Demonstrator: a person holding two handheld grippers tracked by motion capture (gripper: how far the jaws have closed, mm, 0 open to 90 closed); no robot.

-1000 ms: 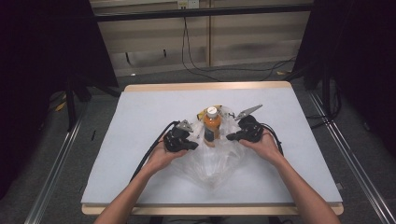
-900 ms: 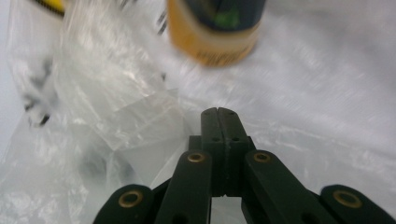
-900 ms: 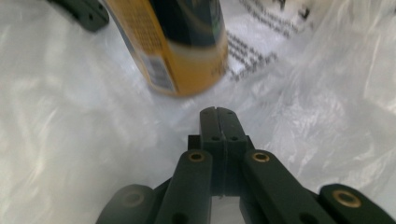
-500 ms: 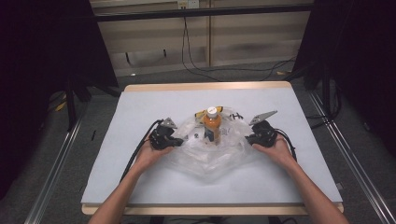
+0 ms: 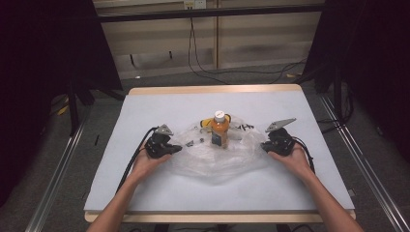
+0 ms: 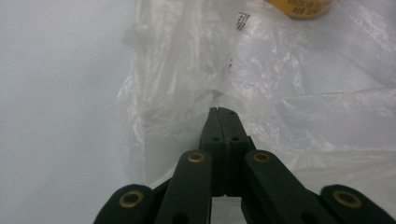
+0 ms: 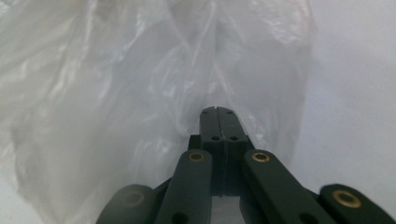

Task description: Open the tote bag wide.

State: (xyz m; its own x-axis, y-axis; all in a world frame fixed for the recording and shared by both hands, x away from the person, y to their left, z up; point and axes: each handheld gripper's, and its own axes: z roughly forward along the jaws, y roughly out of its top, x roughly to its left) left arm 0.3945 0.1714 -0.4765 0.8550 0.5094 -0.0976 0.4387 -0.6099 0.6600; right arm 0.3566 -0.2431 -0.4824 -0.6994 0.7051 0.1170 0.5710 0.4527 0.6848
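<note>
Dark curtains and a pale slatted wall with trailing cables stand behind the white table (image 5: 145, 104). Near the table's middle an orange bottle (image 5: 220, 131) with a white cap stands upright on a spread sheet of clear plastic, a plastic bag (image 5: 227, 157) by the look of it. To the bottle's left, the left gripper (image 5: 170, 150) sits at the bag's left edge; in the left gripper view its jaws are pressed together with the film (image 6: 289, 93) pinched between the tips. To the bottle's right, the right gripper (image 5: 265, 146) meets the bag's right edge, jaws likewise closed on the plastic (image 7: 116, 93). Both hands rest low on the table.
</note>
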